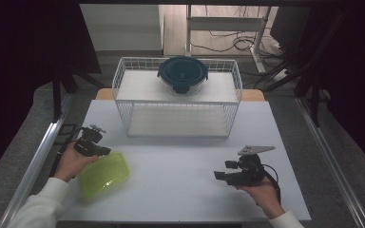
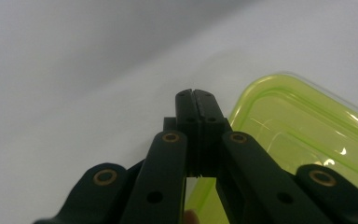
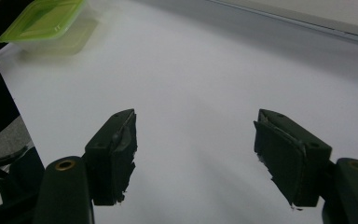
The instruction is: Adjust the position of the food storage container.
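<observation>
A translucent lime-green plastic container (image 1: 105,173) lies tilted on the white table at the front left. My left gripper (image 1: 105,152) is at its far left corner, held by a hand in a white sleeve. In the left gripper view its jaws are pressed together at the gripper (image 2: 196,95), and the green container (image 2: 303,130) lies just to the right of and below them, with nothing visible between the pads. My right gripper (image 1: 220,175) rests low at the front right, pointing left. Its jaws stand wide apart in the right gripper view (image 3: 196,154), empty, with the green container (image 3: 42,18) far off.
A white wire basket (image 1: 123,90) stands at the back middle of the table. On top of it sits a round bowl with a dark teal lid (image 1: 182,72). The table's front edge (image 1: 180,221) runs close below both hands. Metal rails flank the table.
</observation>
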Tool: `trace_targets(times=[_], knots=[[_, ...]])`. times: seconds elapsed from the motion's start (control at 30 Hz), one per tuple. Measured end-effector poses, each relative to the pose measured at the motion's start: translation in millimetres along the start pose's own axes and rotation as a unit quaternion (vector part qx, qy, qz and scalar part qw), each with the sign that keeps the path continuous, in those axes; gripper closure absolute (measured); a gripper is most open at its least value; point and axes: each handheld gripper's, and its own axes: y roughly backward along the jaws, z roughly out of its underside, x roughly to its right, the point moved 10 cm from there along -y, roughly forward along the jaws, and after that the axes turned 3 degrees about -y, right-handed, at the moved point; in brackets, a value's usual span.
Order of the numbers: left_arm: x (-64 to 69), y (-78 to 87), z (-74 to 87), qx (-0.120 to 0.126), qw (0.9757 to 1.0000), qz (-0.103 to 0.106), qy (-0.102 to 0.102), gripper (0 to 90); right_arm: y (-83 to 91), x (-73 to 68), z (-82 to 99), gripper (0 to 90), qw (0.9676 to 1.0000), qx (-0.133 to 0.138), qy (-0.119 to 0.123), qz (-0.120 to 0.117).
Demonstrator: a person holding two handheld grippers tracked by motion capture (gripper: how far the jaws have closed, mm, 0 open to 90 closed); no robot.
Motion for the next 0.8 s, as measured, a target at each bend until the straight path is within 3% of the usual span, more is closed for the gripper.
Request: trace_targets(times=[0.23,0.4,0.53,0.6,0.7,0.8], knots=[[23.2,-1.9,-3.7,-0.007,0.9989,0.032,-0.033,90.0,-0.4,1.0,0.6,29.7,1.0000,-0.001,-0.002,0.001],[24.5,-0.2,-5.9,-0.003,0.9988,0.030,-0.038,90.0,-0.6,2.4,1.4,29.7,1.0000,-0.003,-0.003,0.001],[11.9,14.2,-5.4,0.020,0.9996,0.013,-0.017,90.0,0.2,3.5,1.8,29.7,1.0000,-0.003,-0.005,0.002],[1.5,27.8,1.1,0.032,0.9993,0.006,0.015,90.0,0.7,3.8,1.9,29.7,1.0000,-0.001,-0.006,0.002],[-13.0,44.6,18.4,0.043,0.9968,-0.004,0.068,90.0,1.8,4.0,2.1,29.7,1.0000,-0.001,-0.006,0.002],[-22.3,54.8,40.0,0.044,0.9942,-0.016,0.097,90.0,2.4,4.9,2.2,29.7,1.0000,0.000,-0.006,0.003]])
